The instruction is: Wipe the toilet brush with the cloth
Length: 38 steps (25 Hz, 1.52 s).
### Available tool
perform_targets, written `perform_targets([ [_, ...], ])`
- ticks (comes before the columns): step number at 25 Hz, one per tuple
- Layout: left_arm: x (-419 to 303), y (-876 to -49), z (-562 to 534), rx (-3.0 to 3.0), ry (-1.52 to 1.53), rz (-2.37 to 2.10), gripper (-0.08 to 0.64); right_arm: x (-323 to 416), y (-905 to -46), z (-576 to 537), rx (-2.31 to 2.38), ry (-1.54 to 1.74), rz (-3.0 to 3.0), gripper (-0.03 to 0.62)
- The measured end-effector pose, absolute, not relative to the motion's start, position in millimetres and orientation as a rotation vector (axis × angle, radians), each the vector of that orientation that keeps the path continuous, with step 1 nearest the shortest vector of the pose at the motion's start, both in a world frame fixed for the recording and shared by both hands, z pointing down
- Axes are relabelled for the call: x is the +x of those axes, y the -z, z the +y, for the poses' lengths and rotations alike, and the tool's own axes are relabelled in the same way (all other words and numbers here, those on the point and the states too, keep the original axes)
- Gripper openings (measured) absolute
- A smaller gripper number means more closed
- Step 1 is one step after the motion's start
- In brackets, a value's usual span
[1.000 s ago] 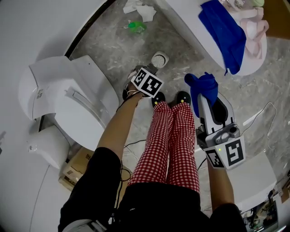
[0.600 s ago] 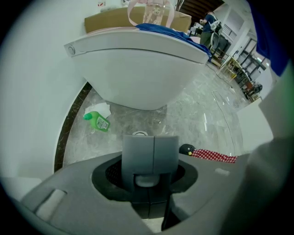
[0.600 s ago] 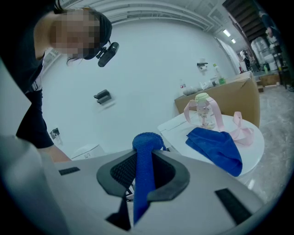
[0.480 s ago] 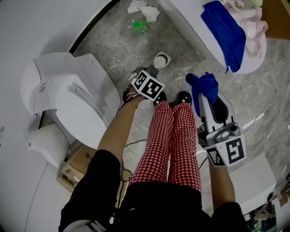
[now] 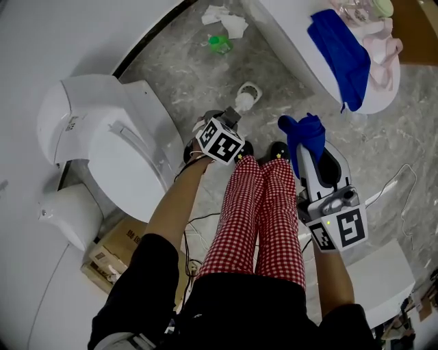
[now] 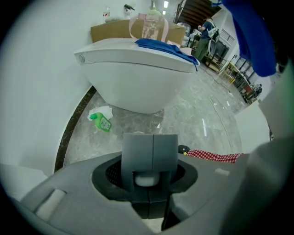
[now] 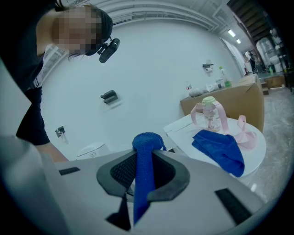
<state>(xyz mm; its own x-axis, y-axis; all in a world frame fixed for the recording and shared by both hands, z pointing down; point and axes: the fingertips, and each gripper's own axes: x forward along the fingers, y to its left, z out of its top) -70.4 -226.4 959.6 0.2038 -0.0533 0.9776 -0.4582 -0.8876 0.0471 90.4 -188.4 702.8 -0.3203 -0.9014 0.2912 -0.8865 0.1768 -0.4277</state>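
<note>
In the left gripper view the toilet brush's grey handle (image 6: 150,149) stands upright between the jaws of my left gripper (image 6: 150,172), which is shut on it. From the head view that gripper (image 5: 228,122) points steeply down over the floor, just short of the white round brush holder (image 5: 248,93); the brush head is hidden. My right gripper (image 5: 305,147) is shut on a bunched blue cloth (image 5: 306,131), held to the right of the person's legs. That cloth (image 7: 146,160) hangs as a strip between the right jaws.
A white toilet (image 5: 102,137) stands at the left. A white tub (image 5: 287,37) at the back carries a second blue cloth (image 5: 341,51) and a pink bottle (image 5: 375,31). A green bottle (image 5: 219,43), tissues (image 5: 226,20), a cardboard box (image 5: 116,249) and cables lie on the floor.
My left gripper has lifted a little with the brush handle, drawing away from the white holder. The right gripper with the cloth has shifted only slightly.
</note>
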Motion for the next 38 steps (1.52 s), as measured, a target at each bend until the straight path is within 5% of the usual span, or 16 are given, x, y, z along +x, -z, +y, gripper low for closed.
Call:
perform_targets([
  [38, -99.0, -838.3, -208.2, 2.225, -1.451, -0.703, 0.167, 55.3, -642.5, -196.9, -1.654, 0.803, 2.461, 0.064],
])
